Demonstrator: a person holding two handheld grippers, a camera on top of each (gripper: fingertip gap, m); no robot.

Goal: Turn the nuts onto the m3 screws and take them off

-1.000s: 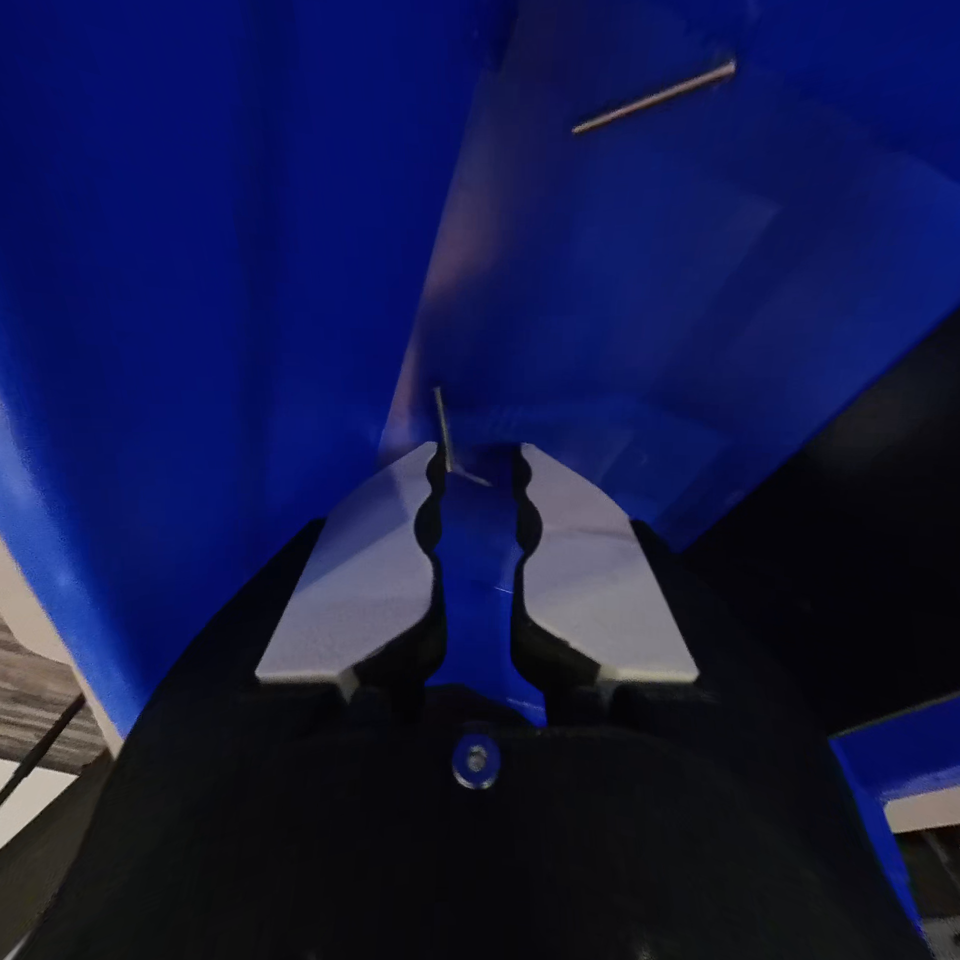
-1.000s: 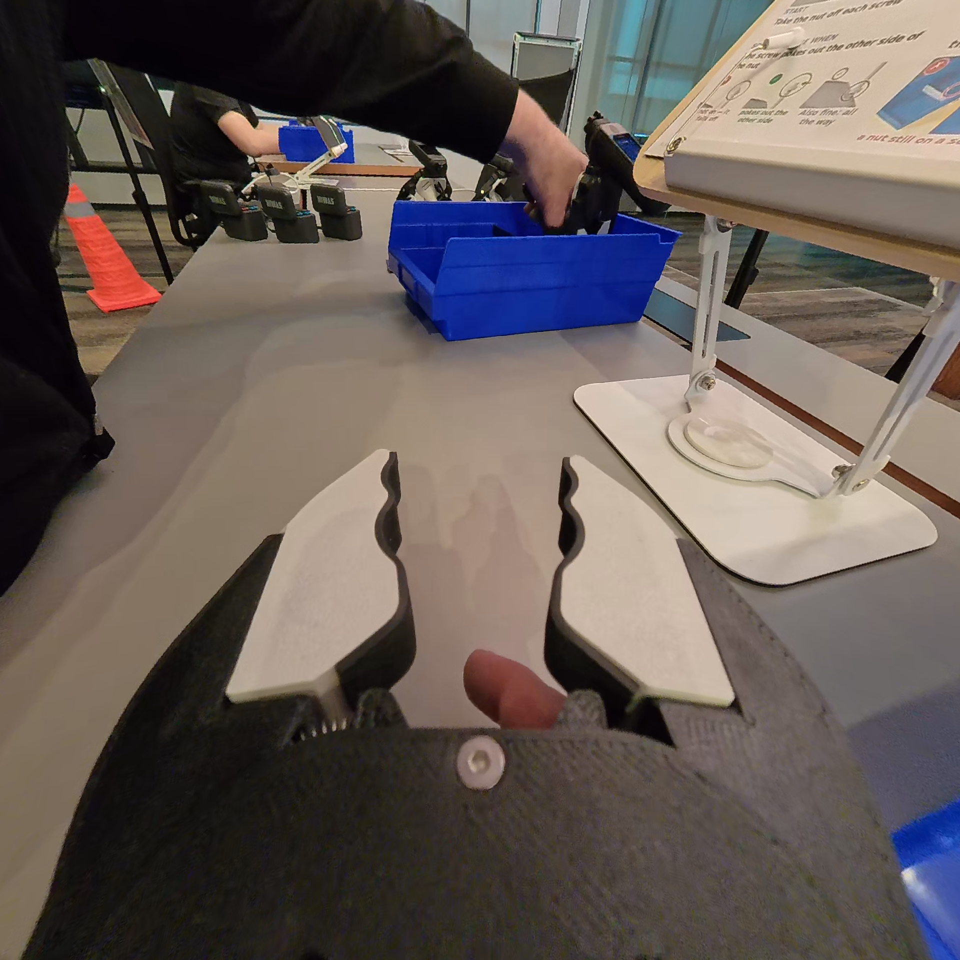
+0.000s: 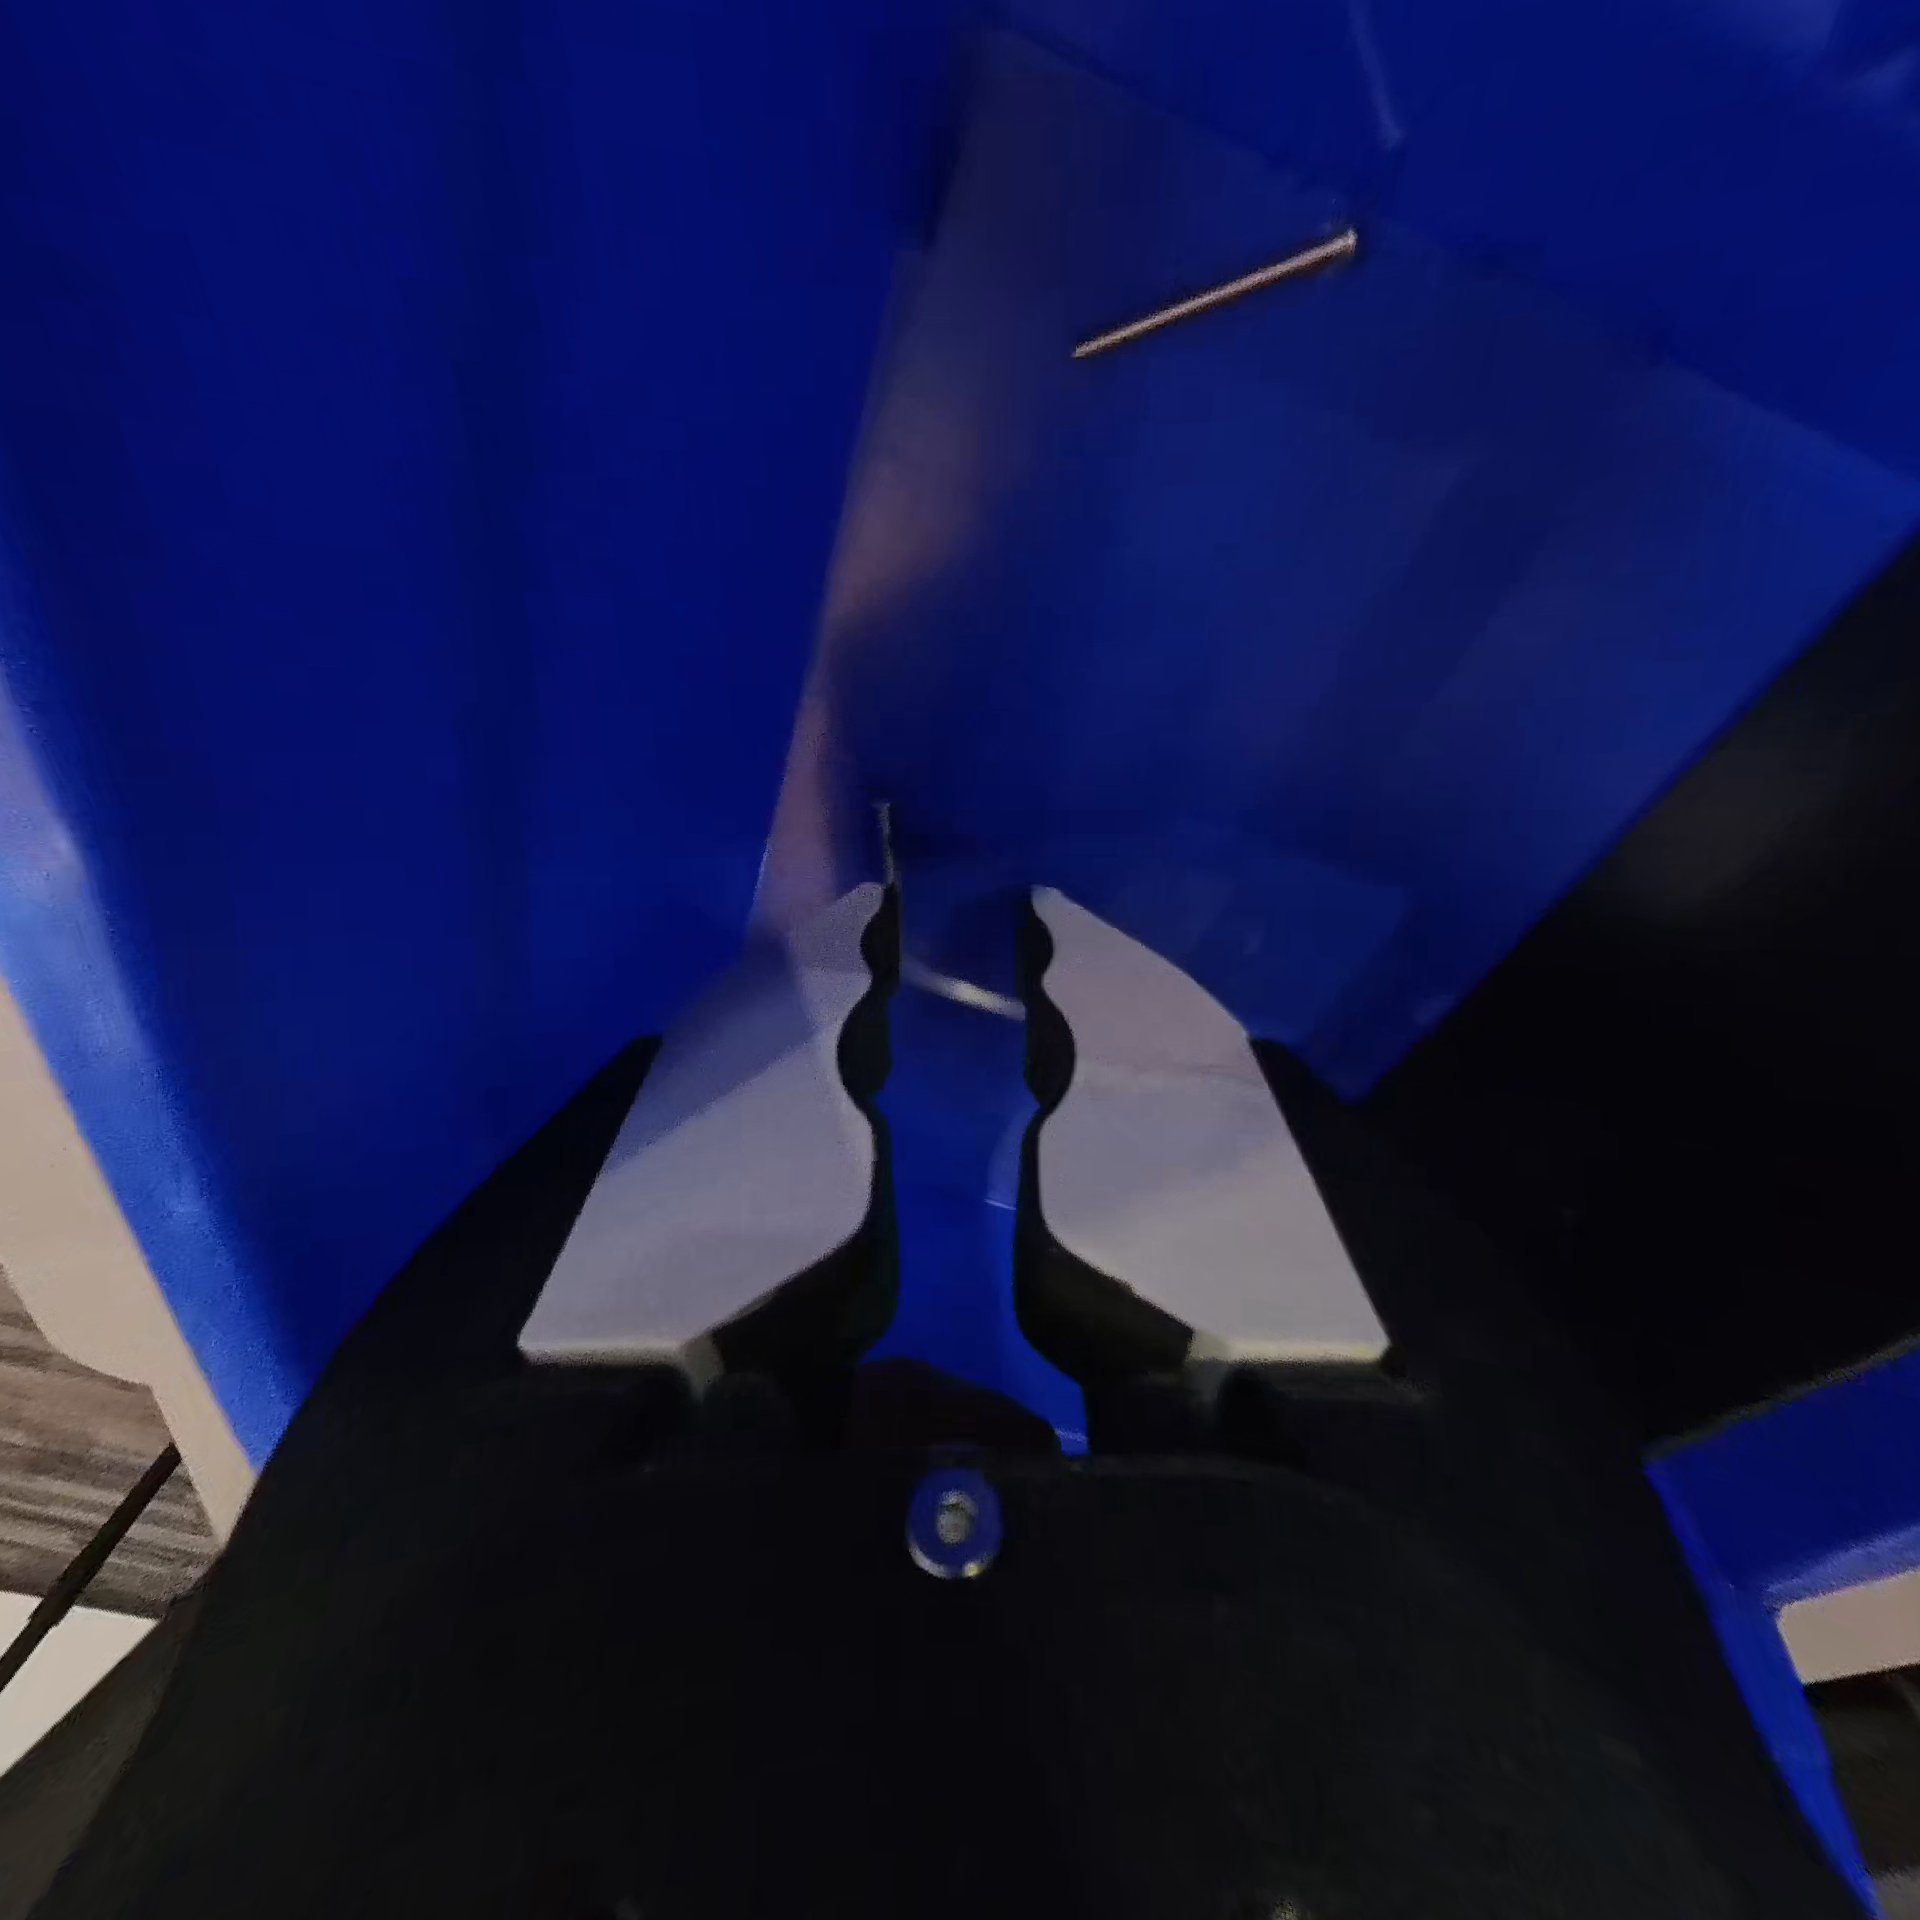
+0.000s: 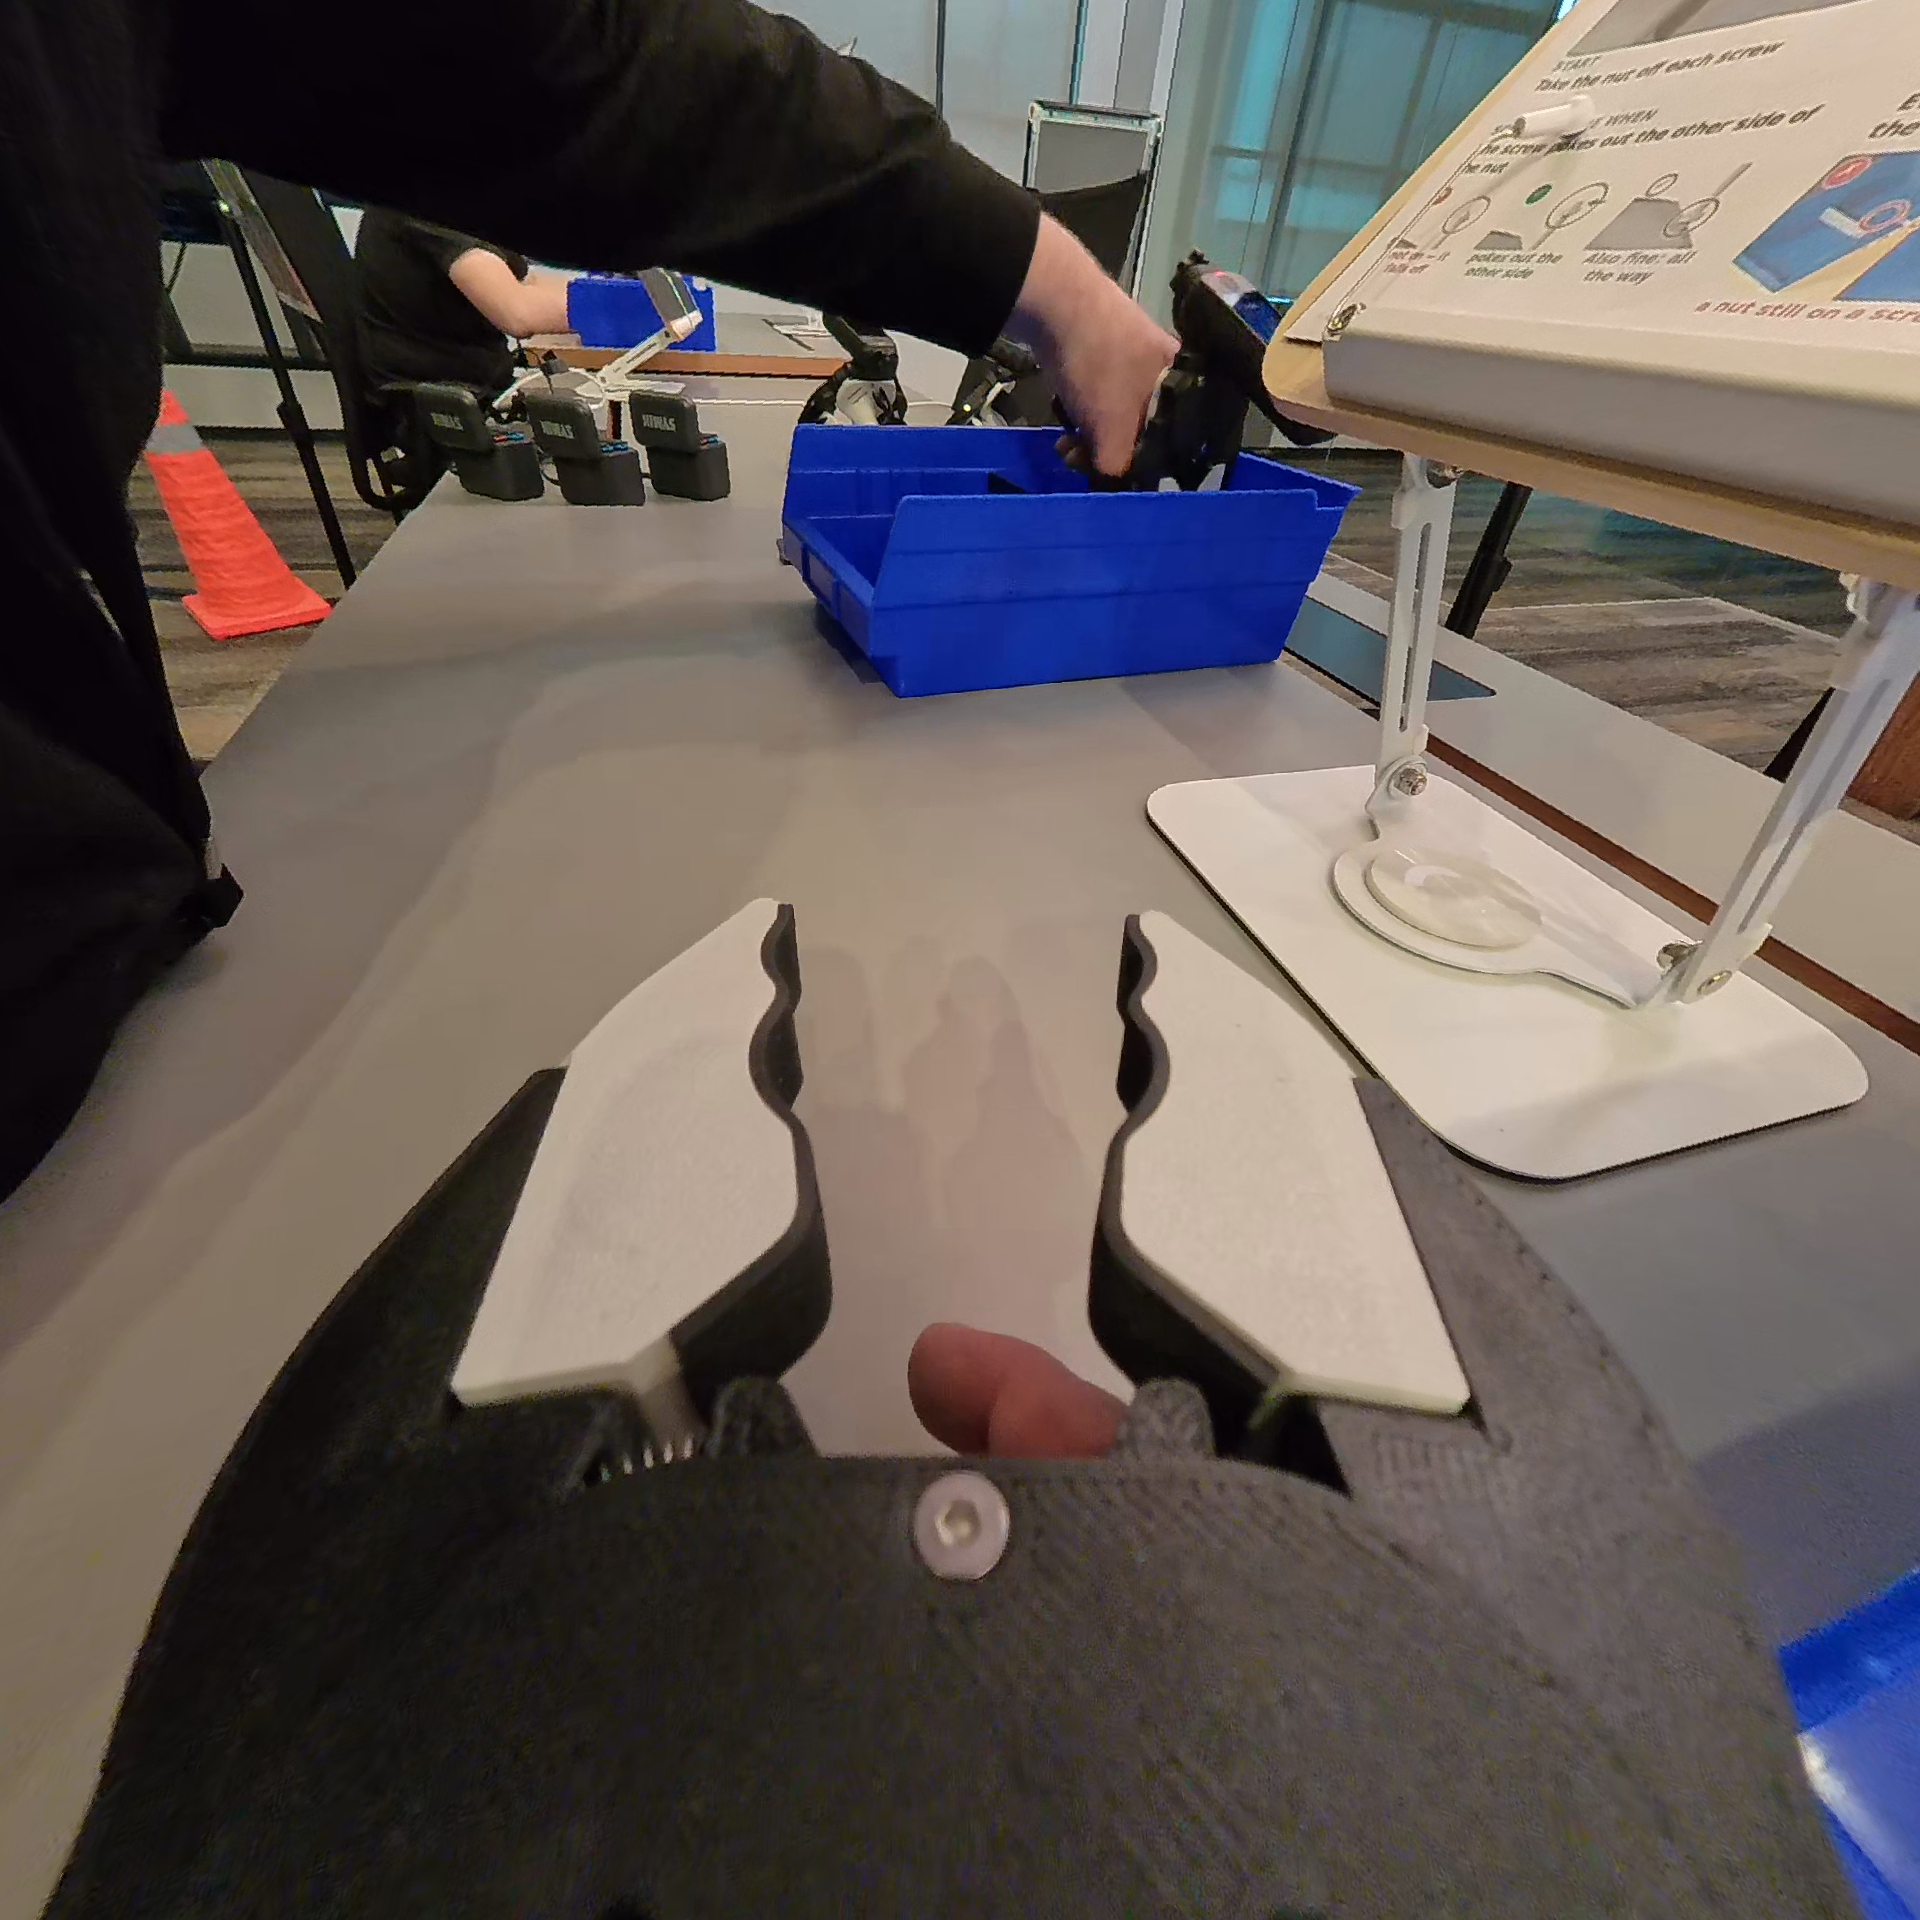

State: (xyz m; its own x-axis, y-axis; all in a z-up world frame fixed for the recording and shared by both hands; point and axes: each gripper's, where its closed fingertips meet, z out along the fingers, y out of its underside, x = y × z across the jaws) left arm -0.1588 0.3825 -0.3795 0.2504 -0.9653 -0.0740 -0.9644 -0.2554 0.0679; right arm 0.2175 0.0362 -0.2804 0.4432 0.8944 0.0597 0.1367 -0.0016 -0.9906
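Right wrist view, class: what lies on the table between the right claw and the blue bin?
Nothing: only bare grey table separates right claw from blue bin.

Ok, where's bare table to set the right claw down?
Bare grey table runs from the right claw up to the blue bin. The white stand base crowds the right side; the left claw is inside the bin.

Printed writing with small diagrams covers the white instruction sheet [image 4: 1683, 197] on the tilted wooden board of the white metal stand at the counter's right edge, and pale lettering marks each of the three dark grey battery-like blocks [image 4: 566, 436] at the counter's far left corner.
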